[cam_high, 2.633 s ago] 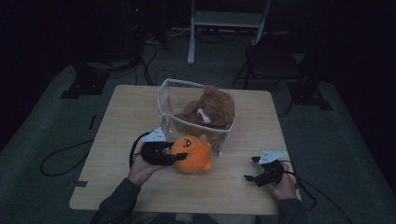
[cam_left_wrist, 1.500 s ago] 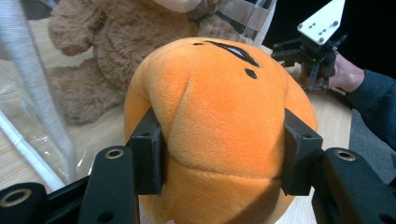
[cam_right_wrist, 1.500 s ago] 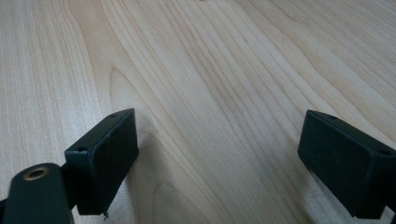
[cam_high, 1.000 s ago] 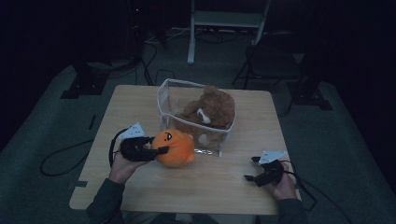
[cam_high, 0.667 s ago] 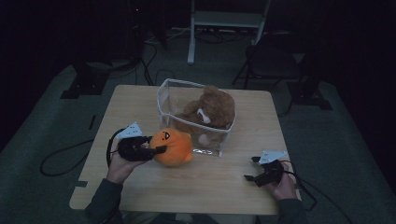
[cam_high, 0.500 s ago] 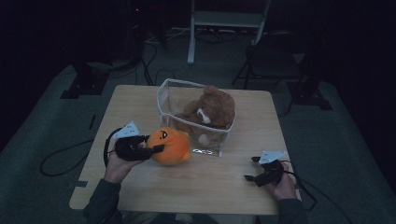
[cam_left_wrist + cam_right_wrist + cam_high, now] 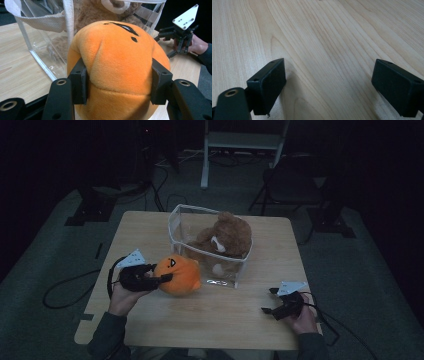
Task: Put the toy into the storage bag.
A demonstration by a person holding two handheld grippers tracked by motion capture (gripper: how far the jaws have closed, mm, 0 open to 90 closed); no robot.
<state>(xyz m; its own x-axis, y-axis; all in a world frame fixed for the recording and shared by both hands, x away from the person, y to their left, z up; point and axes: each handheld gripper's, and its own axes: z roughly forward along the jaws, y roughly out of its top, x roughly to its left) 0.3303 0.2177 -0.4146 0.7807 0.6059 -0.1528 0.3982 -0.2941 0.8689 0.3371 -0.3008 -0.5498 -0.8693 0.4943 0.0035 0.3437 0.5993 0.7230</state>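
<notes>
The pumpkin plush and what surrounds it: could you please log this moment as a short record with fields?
held item: orange pumpkin plush
holder: left gripper, pads pressing into both sides of the plush
plush position: in front of the clear bag, at its near left corner
bag contents: brown teddy bear
right gripper: open, nothing between the pads, low over the table near its right front corner
surface: light wooden table

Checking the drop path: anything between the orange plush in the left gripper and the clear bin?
The left gripper is clamped on the orange plush, just outside the clear bin. The bin's near wall stands between them, and the brown teddy bear already takes up much of the inside.
</notes>
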